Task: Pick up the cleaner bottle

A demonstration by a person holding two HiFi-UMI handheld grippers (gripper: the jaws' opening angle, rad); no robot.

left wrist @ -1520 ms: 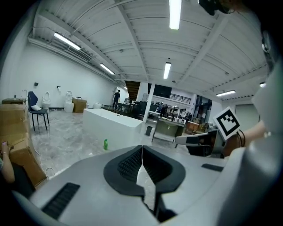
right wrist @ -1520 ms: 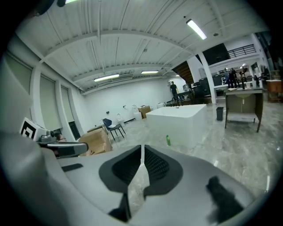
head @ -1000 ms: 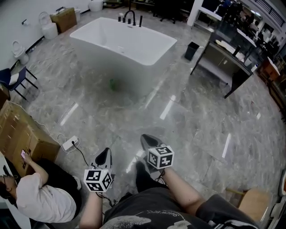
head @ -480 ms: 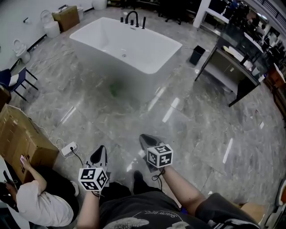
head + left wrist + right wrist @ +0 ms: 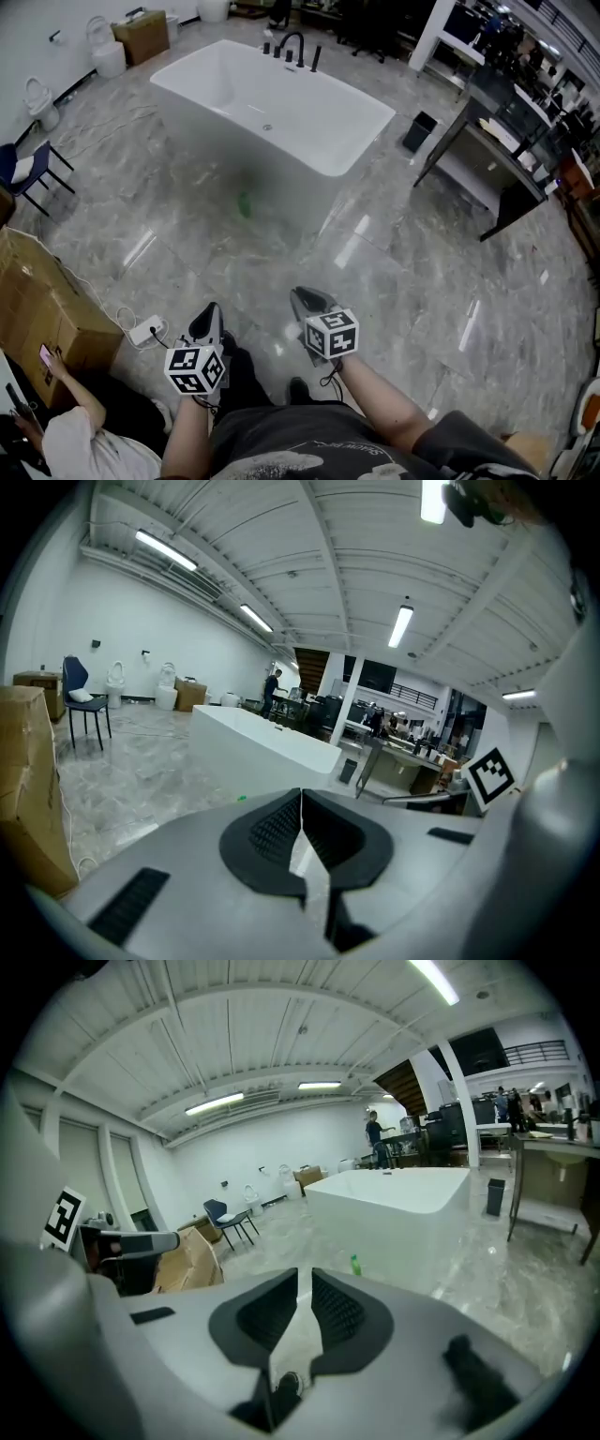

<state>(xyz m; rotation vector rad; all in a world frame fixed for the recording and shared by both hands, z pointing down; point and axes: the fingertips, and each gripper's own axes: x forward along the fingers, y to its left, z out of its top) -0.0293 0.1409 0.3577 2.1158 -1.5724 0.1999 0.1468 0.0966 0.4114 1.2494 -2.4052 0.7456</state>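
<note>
Fingers (image 5: 272, 832) shut, empty, L gripper (image 5: 301, 794) & R gripper (image 5: 304, 1274); bottle (image 5: 244, 202) by tub (image 5: 309, 131), well apart. Prob. approach: get near, open up.

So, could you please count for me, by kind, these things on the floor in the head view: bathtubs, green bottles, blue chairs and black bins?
Bathtub: 1
Green bottle: 1
Blue chair: 1
Black bin: 1
Total: 4

Glossy marbled floor (image 5: 403, 281); smooth white bathtub (image 5: 300, 103); matt cardboard box (image 5: 37, 300).
</note>
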